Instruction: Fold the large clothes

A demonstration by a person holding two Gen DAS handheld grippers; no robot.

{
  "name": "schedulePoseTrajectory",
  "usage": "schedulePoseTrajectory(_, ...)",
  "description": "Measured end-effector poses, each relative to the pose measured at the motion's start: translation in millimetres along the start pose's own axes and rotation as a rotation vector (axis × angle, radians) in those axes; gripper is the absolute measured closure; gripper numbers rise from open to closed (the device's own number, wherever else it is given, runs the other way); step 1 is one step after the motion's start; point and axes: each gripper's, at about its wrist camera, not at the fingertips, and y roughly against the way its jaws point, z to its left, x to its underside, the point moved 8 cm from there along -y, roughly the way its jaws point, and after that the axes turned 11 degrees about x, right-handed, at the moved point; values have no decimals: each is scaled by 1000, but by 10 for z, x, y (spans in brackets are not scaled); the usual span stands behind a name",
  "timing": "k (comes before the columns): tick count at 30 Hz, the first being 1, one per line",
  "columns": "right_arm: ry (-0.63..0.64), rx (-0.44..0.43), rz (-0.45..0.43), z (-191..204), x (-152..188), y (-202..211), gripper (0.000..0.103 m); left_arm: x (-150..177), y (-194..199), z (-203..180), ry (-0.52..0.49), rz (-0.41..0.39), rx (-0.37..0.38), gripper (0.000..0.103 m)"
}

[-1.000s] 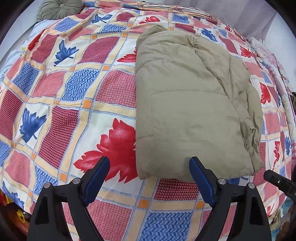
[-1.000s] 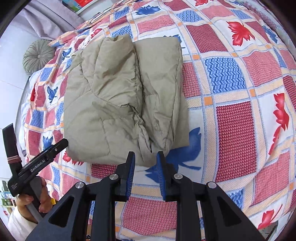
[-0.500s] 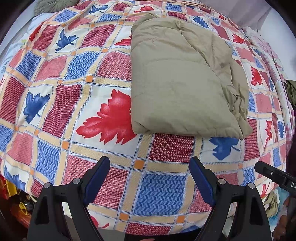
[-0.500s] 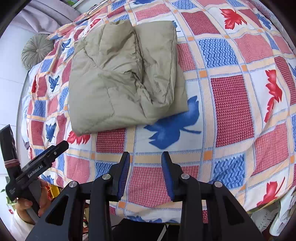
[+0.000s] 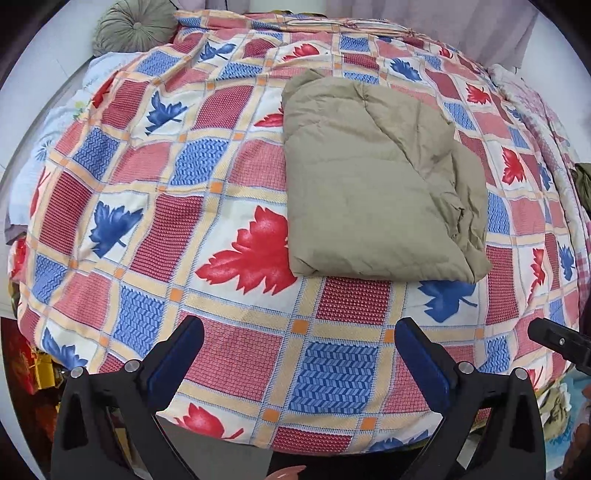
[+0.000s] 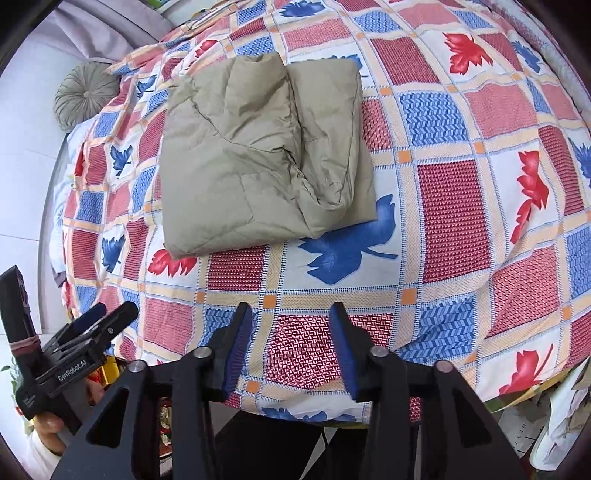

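Observation:
A khaki padded garment [image 5: 373,184] [image 6: 258,158] lies folded into a thick rectangle on the patterned bedspread [image 5: 229,229] [image 6: 461,206]. My left gripper [image 5: 299,354] hovers above the near edge of the bed, short of the garment, its jaws opening wide with nothing between them. My right gripper [image 6: 291,343] also hangs over the near edge, apart from the garment, its jaws opening and empty. In the right wrist view the left gripper [image 6: 99,317] shows at the lower left, held by a hand [image 6: 48,424].
A round green cushion [image 5: 133,26] [image 6: 85,94] lies at the head of the bed by the white wall. Red and yellow items [image 5: 29,365] sit on the floor left of the bed. Bags and fabric [image 6: 554,417] lie by the bed's right corner.
Both grippers have pulled back and up from the garment's near edge, so more of the bed shows. The right jaws went from nearly shut to well apart; the left jaws widened a little.

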Motion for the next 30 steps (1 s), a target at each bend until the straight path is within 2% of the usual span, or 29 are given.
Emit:
schedulePoseTrajectory(3,19,20,-22,17,-12,158,42,-92,181,38,-1,-30,-18,0)
schedulePoseTrajectory(5,30,40,-45,22,-37,290,33,-154,343,20,0,-57,-4,0)
schedulePoseTrajectory(8,46,67,-95,46,-111,541,27,-236,570,-56,-9,-88,24,0)
schedulePoseTrajectory(9,49,77,-118,58,-144,637,23,-260,641,-70,-15,-101,4,0)
schedulePoseTrajectory(11,55,94,-161,87,-205,808,22,-296,776,-118,-38,-115,-35,0)
schedulePoseTrajectory(15,56,97,-253,171,-326,1151,19,-328,986,-254,-42,-129,10,0)
schedulePoseTrajectory(16,51,97,-275,191,-345,1221,15,-331,1040,-285,-41,-135,17,0)
schedulePoseTrajectory(17,48,98,-289,212,-360,1271,3,-333,1090,-314,-41,-142,19,0)
schedulePoseTrajectory(18,44,99,-313,233,-378,1346,1,-336,1140,-333,-42,-151,20,0)
schedulePoseTrajectory(25,68,162,-396,354,-370,1601,0,-342,1433,-382,-28,-203,43,0)
schedulePoseTrajectory(30,82,190,-414,412,-310,1692,0,-315,1566,-359,-32,-225,0,0)
